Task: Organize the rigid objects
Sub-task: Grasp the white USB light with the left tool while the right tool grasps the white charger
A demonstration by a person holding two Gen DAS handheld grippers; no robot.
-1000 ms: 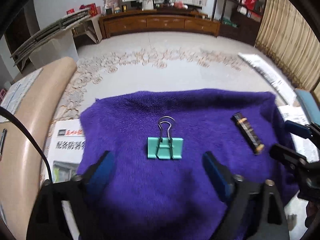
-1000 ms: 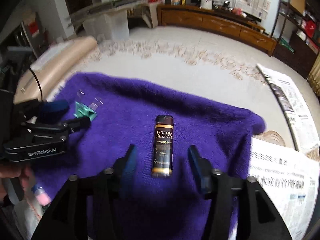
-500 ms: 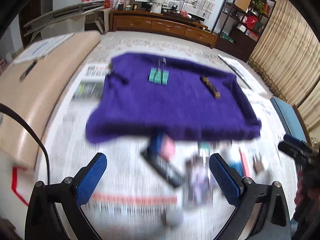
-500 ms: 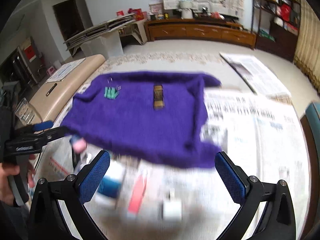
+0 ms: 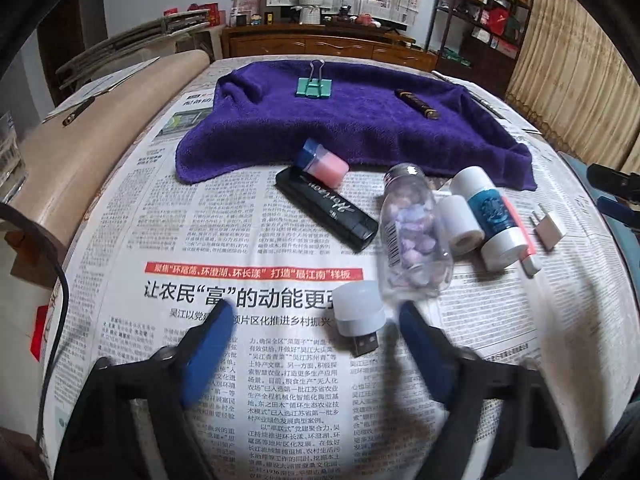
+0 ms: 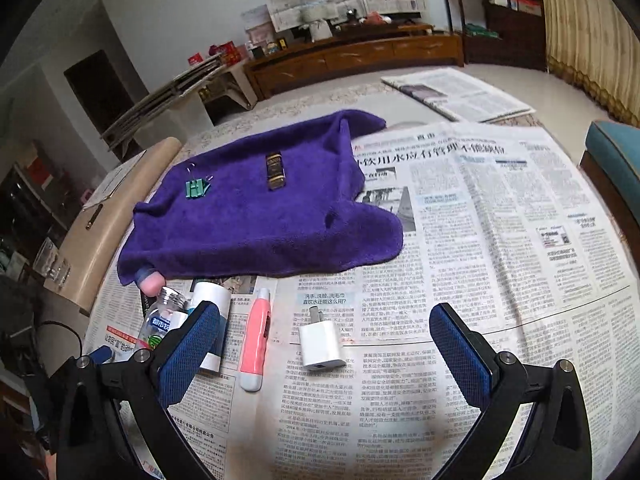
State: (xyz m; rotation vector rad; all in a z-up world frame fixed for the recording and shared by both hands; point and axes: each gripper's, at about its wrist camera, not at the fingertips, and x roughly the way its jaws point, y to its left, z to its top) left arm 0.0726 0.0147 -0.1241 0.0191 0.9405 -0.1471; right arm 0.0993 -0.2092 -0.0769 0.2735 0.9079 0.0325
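Observation:
A purple towel (image 5: 360,120) (image 6: 260,216) holds a green binder clip (image 5: 314,87) (image 6: 196,188) and a dark lighter (image 5: 416,103) (image 6: 275,170). On the newspaper in front lie a white USB lamp (image 5: 359,312), a black lighter (image 5: 326,208), a clear bottle (image 5: 412,232), a pink-and-blue tube (image 5: 322,162), white tubes (image 5: 490,216), a pink pen (image 6: 254,340) and a white charger plug (image 6: 320,344) (image 5: 550,230). My left gripper (image 5: 316,320) is open, with the USB lamp between its fingers. My right gripper (image 6: 324,324) is open just before the charger plug.
Newspaper (image 6: 500,220) covers the table. A beige bolster (image 5: 92,148) lies along the left edge. A teal seat (image 6: 616,152) stands at the right. A wooden sideboard (image 5: 320,46) stands far behind.
Both grippers have pulled back from the towel, away from the clip and the dark lighter, and lowered over the newspaper by the loose objects. Both stay open.

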